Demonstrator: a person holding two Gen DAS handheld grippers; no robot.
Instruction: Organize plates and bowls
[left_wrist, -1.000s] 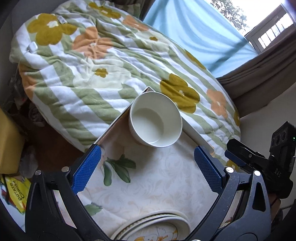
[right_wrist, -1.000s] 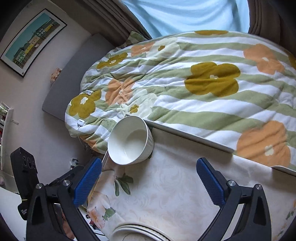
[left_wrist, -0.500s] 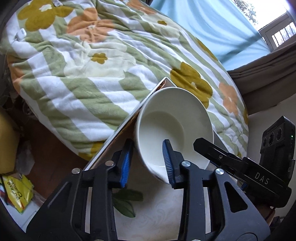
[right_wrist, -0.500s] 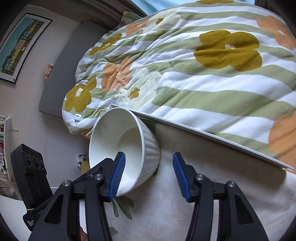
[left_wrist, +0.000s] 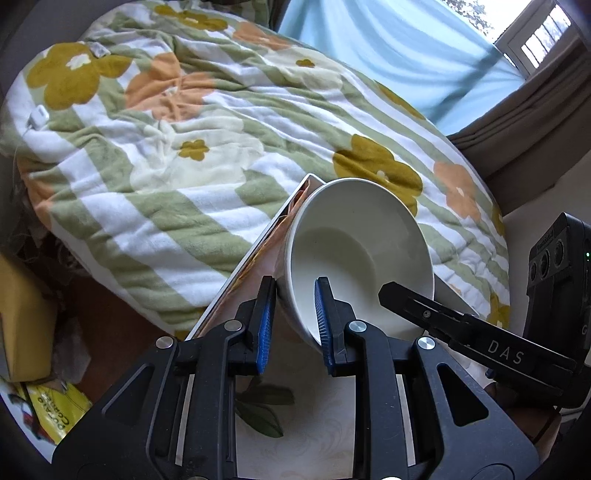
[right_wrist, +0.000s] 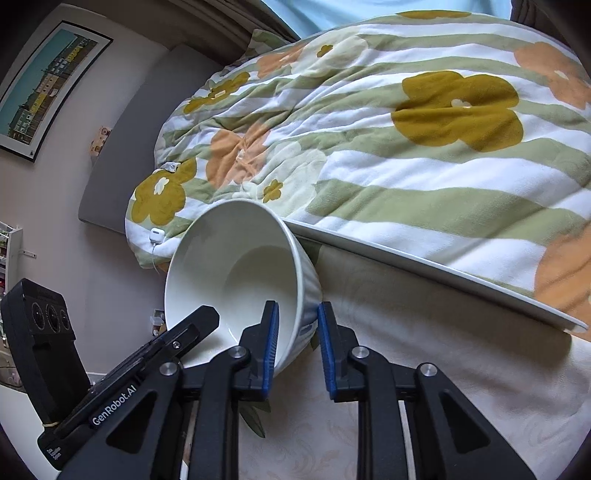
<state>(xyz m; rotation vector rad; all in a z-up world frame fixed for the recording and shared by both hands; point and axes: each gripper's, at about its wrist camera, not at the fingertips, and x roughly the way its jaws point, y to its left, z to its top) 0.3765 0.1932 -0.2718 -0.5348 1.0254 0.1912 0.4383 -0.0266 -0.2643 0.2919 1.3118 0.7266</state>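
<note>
Left gripper (left_wrist: 293, 325) pinches the near-left rim of the white bowl (left_wrist: 354, 254), one blue pad inside, one on the outer wall. Right gripper (right_wrist: 297, 345) does the same on the near-right rim of the same bowl (right_wrist: 236, 273), inner pad against the inside, outer pad beside the ribbed wall; whether that outer pad actually touches is hard to tell. Bowl is tipped, mouth facing both cameras, near rim low, sitting at the far-left corner of the table (right_wrist: 424, 332) with its floral cloth, close to the table edge. Whether the base is off the cloth or resting on it, cannot tell. Beyond the table edge lies the flowered green-striped blanket (left_wrist: 192, 155), touching the table's far side; further back a light blue curtain (left_wrist: 388, 48) and a framed picture (right_wrist: 44, 81) on the wall. Step in hand, by my read: two-handed grasp of the bowl, pickup stage, task early. Next move likely calls for levelling the bowl, lifting it with both grippers in sync and carrying it toward the near side. Risk: rim slipping from a thin pinch near the table corner.
</note>
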